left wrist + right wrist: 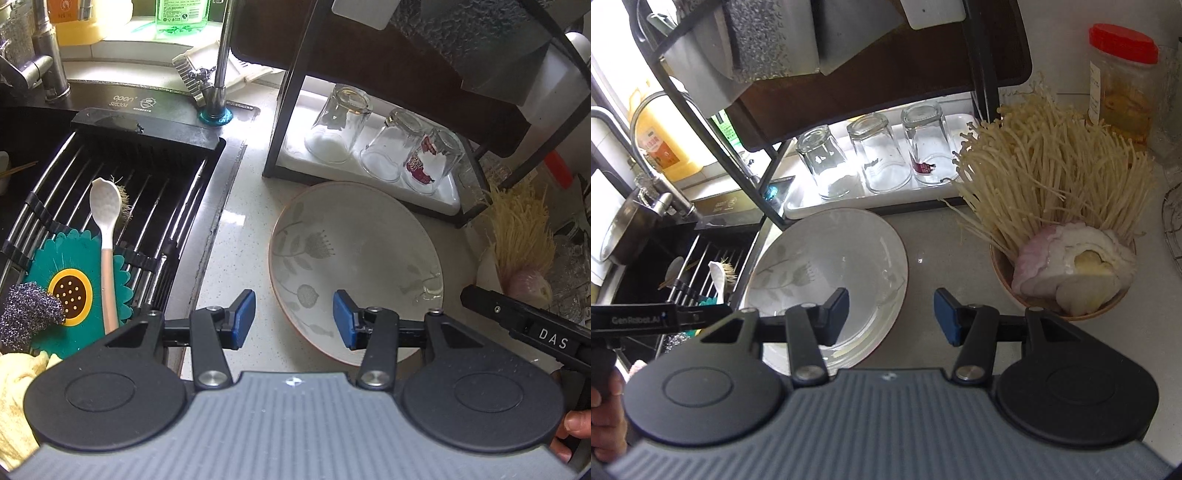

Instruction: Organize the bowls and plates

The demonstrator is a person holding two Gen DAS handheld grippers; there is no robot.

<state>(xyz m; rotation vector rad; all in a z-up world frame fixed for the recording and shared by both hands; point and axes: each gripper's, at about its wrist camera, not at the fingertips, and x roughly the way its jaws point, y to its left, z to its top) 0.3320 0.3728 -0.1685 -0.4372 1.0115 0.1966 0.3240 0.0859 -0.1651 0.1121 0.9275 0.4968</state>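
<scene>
A white plate with grey flower print and a brown rim (354, 258) lies flat on the counter; it also shows in the right wrist view (834, 266). My left gripper (294, 319) is open and empty, straddling the plate's near left rim from above. My right gripper (891, 316) is open and empty, over the plate's right rim. A brown bowl (1067, 310) holding enoki mushrooms and cut vegetables stands right of the plate; it also shows in the left wrist view (517, 254).
A black dish rack (982, 74) stands behind the plate with three upturned glasses (879, 155) on a white tray. The sink (122, 206) at left holds a drain rack, spoon, scrubber and green mat. A red-lidded jar (1123, 81) stands at far right.
</scene>
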